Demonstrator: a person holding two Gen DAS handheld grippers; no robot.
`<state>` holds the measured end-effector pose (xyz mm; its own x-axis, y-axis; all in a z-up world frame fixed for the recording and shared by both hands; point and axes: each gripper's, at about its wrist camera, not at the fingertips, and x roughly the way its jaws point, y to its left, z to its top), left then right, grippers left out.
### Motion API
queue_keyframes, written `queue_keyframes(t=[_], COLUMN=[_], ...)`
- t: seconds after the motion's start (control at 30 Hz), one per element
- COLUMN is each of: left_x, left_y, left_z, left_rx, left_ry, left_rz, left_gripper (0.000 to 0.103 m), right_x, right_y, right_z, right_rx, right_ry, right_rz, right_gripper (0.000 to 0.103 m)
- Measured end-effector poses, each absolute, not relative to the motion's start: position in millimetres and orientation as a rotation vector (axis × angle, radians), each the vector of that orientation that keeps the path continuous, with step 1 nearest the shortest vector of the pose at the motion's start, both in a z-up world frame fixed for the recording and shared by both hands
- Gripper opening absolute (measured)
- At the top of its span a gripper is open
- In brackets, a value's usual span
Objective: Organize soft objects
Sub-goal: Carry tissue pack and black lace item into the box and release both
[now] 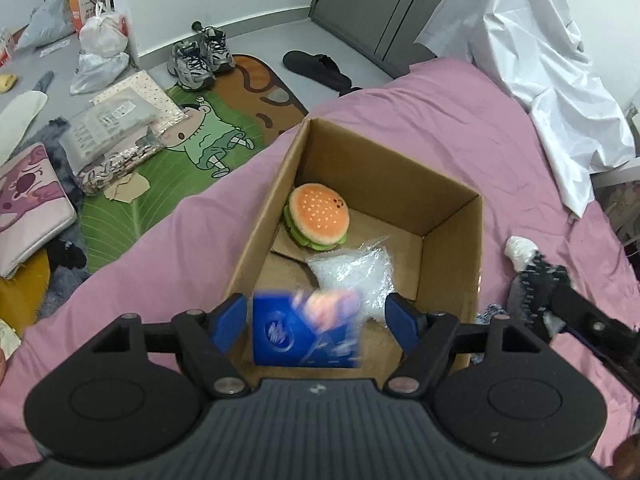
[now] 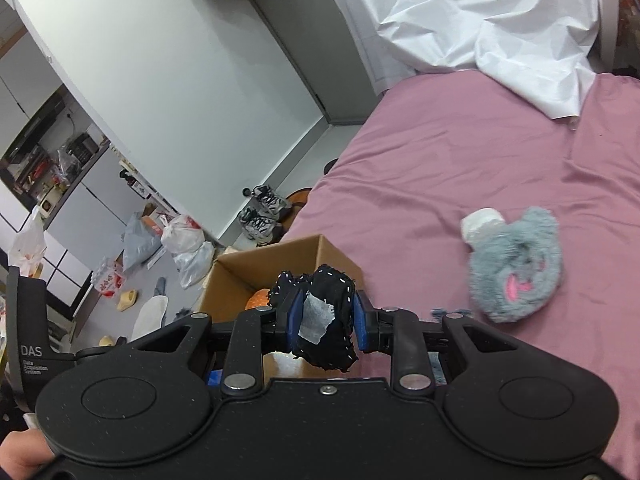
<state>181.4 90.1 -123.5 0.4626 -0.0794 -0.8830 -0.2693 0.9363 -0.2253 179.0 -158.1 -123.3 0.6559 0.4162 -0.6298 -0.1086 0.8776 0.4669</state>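
Box: cardboard box (image 1: 452, 240) sits on the pink bed (image 1: 160, 248), filling the centre of the left wrist view; in the right wrist view its open corner (image 2: 280, 256) shows just left of centre, beyond the fingers.
Left gripper (image 1: 318, 322): fingers wide apart over the near end of the box, clamped on nothing.
Blue packet (image 1: 298, 332): motion-blurred, lower centre of the left view, between the spread fingers but touching neither; by my reading it is dropping into the box.
Box contents: burger plush (image 1: 318, 216) against the left wall, clear bead bag (image 1: 354, 270) just right of it and nearer the camera.
Right gripper (image 2: 324, 320): fingers closed on a black stitched cloth item (image 2: 328, 308) with a grey tag, centre of the right view.
Key relation: the box opening lies ahead and to the left of the right fingers, so the held cloth likely needs a short leftward carry before release.
Grey plush (image 2: 516, 268): loose on the bed at right of the right view, well apart from the box, nearer the right gripper.
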Motion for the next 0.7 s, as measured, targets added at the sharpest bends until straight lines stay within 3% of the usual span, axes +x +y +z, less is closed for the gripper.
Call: queue_keyframes(t=[0.37,0.47,0.7], left_x=[181,181,177], left_y=[106,111,109], left_z=[-99,-99,-92], left_rx=[-0.369,-0.377,-0.352], left_ry=[1.033,1.036,1.011], left_rz=[0.139,0.146,0.154], left_gripper=[0.081,0.081,0.082], right_x=[201,205,199], right_y=[-131,-129,-138], right_z=[-128,-128,-125], right_rx=[0.435,0.460,0.484], right_ry=[0.800,0.790,0.777], right_rz=[0.327,0.323,0.308], right_gripper=[0.029,0.042,0.059])
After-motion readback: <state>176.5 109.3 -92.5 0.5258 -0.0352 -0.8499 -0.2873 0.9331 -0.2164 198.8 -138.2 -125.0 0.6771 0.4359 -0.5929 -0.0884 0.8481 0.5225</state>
